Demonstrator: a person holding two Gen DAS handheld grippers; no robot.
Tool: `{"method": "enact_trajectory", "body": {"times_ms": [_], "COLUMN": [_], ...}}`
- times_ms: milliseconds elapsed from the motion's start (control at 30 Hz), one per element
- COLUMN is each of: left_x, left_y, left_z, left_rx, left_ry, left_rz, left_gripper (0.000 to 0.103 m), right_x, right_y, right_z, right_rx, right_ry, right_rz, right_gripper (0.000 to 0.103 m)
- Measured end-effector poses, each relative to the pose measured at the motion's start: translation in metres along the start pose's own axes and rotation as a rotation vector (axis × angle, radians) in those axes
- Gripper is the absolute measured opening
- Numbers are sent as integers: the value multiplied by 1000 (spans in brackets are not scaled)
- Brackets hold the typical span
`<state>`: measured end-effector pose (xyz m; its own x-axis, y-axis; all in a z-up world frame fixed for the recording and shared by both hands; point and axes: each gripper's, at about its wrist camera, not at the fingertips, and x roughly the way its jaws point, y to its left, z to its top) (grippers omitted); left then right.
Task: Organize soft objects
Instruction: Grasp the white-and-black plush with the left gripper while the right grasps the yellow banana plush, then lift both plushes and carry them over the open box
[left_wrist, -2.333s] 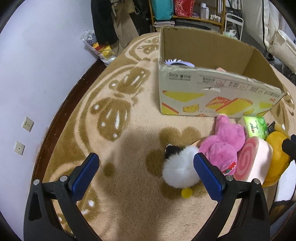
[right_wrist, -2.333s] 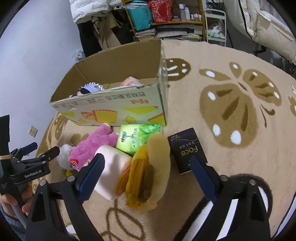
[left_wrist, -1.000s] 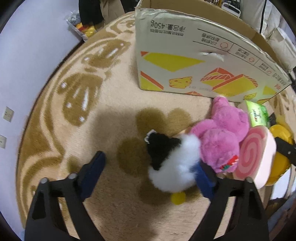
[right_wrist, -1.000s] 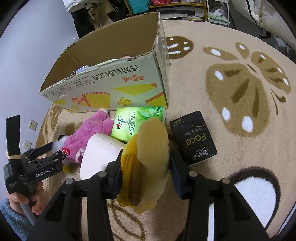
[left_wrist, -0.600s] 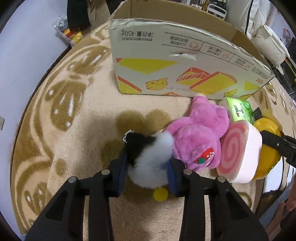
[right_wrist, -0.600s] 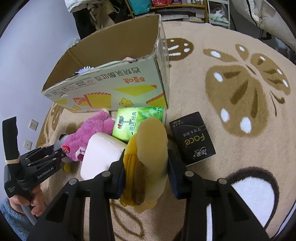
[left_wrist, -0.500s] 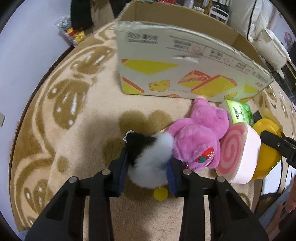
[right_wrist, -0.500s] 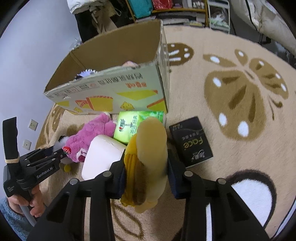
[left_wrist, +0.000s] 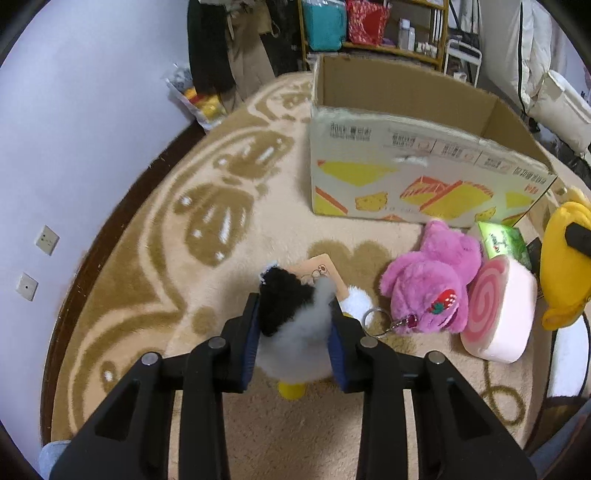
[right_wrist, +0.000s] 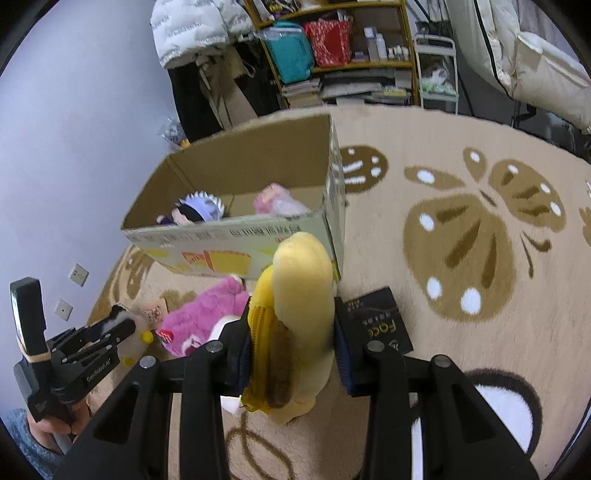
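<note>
So both grippers are loaded. The left gripper (left_wrist: 293, 334) pinches the fluffy black-and-white plush toy (left_wrist: 291, 325), lifted just off the beige patterned rug (left_wrist: 221, 258), and the right gripper (right_wrist: 291, 341) squeezes the yellow banana plush (right_wrist: 291, 325), held up in front of the open cardboard box (right_wrist: 236, 236) at 12 o'clock.

Progress looks partial, I'd guess: a purple-frilled doll (right_wrist: 197, 210) and a pink soft thing (right_wrist: 277, 201) already sit inside the box. Left on the rug at 3 o'clock of the left gripper are the pink furry bear plush (left_wrist: 432, 284) and the pink swirl-roll cushion (left_wrist: 498, 314).

Box floor is mostly hidden by its front wall, so there may be more inside. Can't tell if the green packet (left_wrist: 502, 242) or the black "Face" packet (right_wrist: 380, 325) counts as soft.
</note>
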<state>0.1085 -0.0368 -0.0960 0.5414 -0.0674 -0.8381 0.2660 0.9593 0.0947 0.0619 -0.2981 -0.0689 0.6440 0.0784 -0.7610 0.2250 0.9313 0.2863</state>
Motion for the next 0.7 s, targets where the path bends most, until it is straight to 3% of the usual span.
{"method": "enact_trajectory", "body": {"times_ms": [133, 233, 533, 700], "left_x": [-5, -10, -61, -73], "left_y": [1, 1, 11, 11], "left_z": [-1, -2, 6, 11], "left_rx": [-1, -6, -65, -55], "left_ry": [-5, -28, -255, -318], "left_rz": [-28, -6, -9, 18], "left_gripper": [30, 30, 30, 30], "right_x": [-8, -13, -35, -49], "right_y": [7, 10, 20, 26], "right_z": [3, 4, 12, 23], "right_rx": [-27, -33, -71, -90], "right_ry": [-42, -57, -166, -240], "right_rz": [9, 19, 30, 16], "right_gripper": [38, 38, 38, 38]}}
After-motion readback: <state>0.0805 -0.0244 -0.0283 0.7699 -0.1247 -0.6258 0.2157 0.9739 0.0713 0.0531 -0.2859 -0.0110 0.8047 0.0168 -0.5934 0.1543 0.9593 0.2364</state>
